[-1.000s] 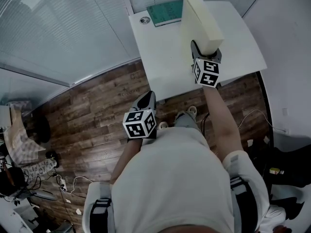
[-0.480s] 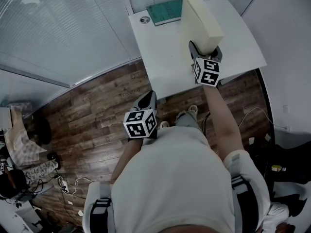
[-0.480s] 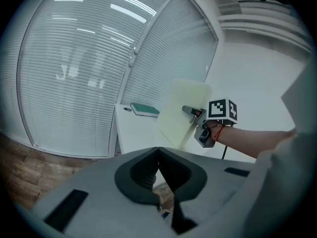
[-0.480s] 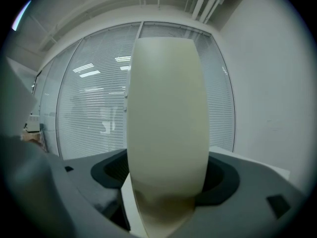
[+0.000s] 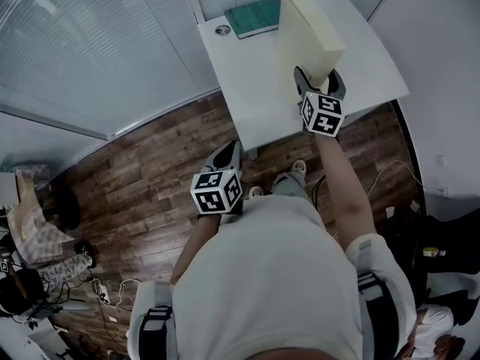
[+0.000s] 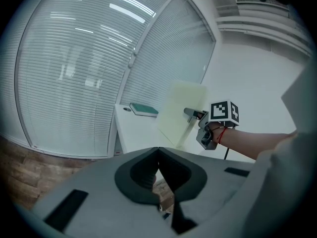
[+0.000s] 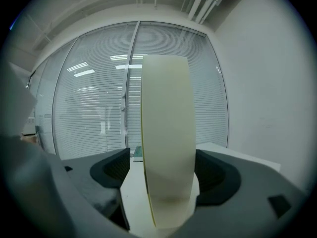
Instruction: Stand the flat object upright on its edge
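You wear a pale short-sleeved shirt (image 5: 270,276) with dark straps (image 5: 155,327); your grey left tool (image 5: 226,150) and right tool (image 5: 318,77) bear black-and-white marker cubes (image 5: 217,191); perhaps a red wrist cord (image 6: 221,133).

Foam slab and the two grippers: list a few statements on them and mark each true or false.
1. The foam slab stands upright on its edge on the white table. True.
2. The right gripper squeezes the slab tightly. False: its jaws have just been opening, and the slab stands between them with a gap showing beside it.
3. The left gripper has its jaws together with nothing in them. True.
4. The green book lies under the slab. False: it lies flat by itself at the table's far corner.
5. The left gripper rests on the table. False: it hangs off the table, over the wooden floor.
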### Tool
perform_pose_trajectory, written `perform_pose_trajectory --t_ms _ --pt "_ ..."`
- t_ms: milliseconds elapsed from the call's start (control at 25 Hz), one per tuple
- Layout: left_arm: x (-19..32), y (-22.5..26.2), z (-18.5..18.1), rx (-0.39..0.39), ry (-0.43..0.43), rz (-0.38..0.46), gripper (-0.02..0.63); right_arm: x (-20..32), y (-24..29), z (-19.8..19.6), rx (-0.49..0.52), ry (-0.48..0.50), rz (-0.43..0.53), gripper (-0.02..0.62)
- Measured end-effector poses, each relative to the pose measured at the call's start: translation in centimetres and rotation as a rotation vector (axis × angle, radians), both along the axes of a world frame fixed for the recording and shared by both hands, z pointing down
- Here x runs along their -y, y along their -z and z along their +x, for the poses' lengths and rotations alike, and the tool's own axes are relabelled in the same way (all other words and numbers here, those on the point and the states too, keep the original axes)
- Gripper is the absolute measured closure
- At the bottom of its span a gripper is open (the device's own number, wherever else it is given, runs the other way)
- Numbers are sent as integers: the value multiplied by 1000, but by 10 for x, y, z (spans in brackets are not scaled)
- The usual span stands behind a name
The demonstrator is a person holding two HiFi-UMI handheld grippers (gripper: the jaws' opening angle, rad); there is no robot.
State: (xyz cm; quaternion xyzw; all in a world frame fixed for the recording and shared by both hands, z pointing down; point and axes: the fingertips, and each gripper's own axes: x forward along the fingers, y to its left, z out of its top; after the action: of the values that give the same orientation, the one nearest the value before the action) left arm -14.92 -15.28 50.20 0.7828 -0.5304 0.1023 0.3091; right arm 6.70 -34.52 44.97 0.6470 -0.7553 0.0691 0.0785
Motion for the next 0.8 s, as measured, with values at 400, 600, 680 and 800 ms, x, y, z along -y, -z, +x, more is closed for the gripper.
perform_pose_trajectory --t_ms 400,600,680,800 --pt "-7 -5 0 -16 -17 -2 586 -42 -2 0 48 -7 -19 204" --pt "-4 -4 8 -21 -17 4 586 -67 6 -5 106 41 -8 207" --pt "-3 -3 12 -18 -19 5 586 -78 10 -6 135 62 -3 257" --pt "-6 -2 19 -15 -20 7 586 -97 18 -9 150 91 5 389"
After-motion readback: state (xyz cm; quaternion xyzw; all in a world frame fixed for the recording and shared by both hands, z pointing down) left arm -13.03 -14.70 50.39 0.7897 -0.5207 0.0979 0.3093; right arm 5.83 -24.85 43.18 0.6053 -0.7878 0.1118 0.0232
